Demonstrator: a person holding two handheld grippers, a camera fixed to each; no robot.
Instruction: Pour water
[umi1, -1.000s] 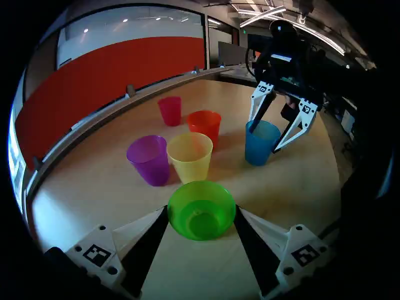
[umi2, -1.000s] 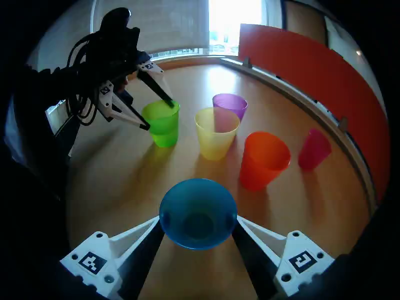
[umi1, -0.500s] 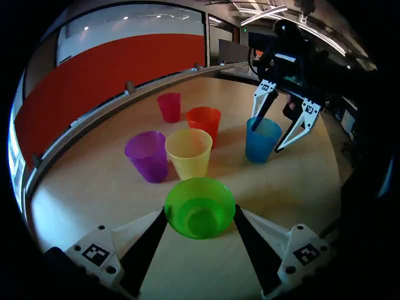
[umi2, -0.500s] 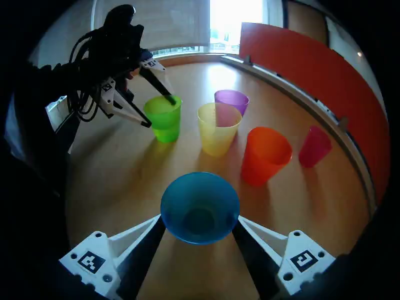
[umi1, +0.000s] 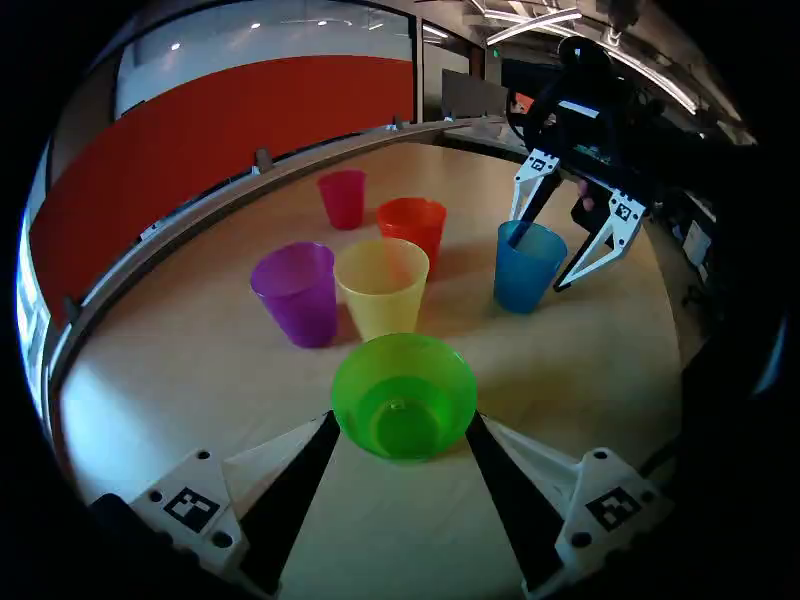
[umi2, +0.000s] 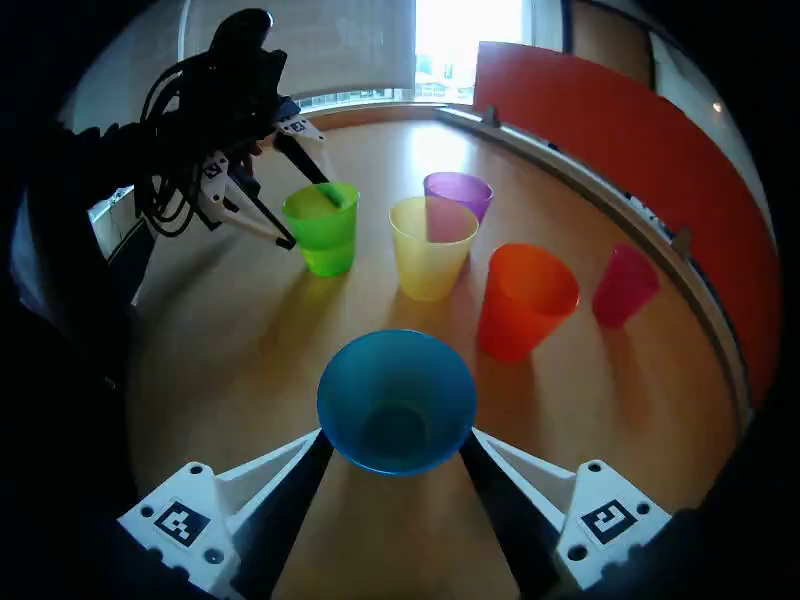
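Item: left gripper (umi1: 400, 432), jaws pinching the green cup (umi1: 403, 392) by its two sides, mouth up. Item: right gripper (umi2: 395, 445), jaws pinching the blue cup (umi2: 396, 398) the same way, mouth up. Water: whether either cup holds any cannot be told, as the bottoms are too dim. Ahead of the left jaws on the worktop (umi1: 180, 380): yellow cup (umi1: 381, 288) nearest, purple cup (umi1: 296, 293) beside it, orange cup (umi1: 411, 228) and pink cup (umi1: 342, 197) beyond. Hazards, as judged: the tapered walls may slip down through the jaws, or buckle if squeezed harder. Tipping one cup before its lip is over the other's mouth would send water onto the worktop. A fast tilt would overshoot the far rim. Swinging either cup across could knock over the yellow or orange cup, both near the path between the two pairs of jaws. The grippers' fingers may clash when the rims are brought together.
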